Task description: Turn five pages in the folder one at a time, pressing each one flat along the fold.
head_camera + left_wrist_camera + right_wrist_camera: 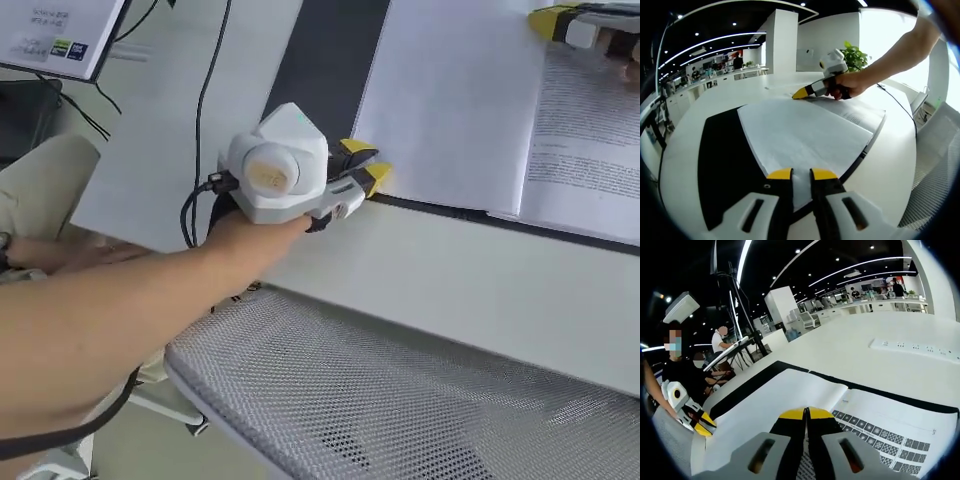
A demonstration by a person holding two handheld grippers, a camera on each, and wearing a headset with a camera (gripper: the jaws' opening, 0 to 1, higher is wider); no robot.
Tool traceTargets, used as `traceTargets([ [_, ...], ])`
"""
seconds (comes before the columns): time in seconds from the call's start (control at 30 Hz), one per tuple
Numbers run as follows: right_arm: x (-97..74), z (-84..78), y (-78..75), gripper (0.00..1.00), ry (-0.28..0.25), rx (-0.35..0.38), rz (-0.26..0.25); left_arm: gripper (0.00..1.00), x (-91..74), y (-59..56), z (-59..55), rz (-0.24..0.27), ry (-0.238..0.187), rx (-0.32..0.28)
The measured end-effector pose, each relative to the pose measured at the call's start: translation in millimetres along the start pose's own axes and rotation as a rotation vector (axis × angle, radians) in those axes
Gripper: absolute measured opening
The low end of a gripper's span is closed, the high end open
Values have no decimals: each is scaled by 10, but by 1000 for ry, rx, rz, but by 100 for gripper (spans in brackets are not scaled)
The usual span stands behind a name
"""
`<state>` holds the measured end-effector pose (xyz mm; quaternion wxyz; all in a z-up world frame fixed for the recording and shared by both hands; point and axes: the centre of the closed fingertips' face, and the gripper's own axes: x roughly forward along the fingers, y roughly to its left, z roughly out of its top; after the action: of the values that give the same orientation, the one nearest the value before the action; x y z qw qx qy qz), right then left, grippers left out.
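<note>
Fingers (781, 174) empty: left gripper (802, 175) barely parted, right gripper (806, 414) shut; folder (330, 60) seemingly lies crosswise.

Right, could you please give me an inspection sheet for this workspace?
Surface: white bench.
Job's things: folder open; blank left page, printed right page.
Clutter: power strip.
Grippers: left gripper slightly open at the blank page's corner; right gripper closed, tips on the printed page.
Cables: black cable across the bench.
Surroundings: mesh chair, monitor, potted plant.
</note>
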<state>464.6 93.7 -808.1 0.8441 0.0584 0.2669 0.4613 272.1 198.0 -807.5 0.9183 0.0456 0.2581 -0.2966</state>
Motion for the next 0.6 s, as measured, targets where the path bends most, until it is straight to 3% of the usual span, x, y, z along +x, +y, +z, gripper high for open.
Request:
traceTargets([
  [0.6,-256,-227,384,0,-16,-9,58,12,-8,-20,1,-4,-2,13],
])
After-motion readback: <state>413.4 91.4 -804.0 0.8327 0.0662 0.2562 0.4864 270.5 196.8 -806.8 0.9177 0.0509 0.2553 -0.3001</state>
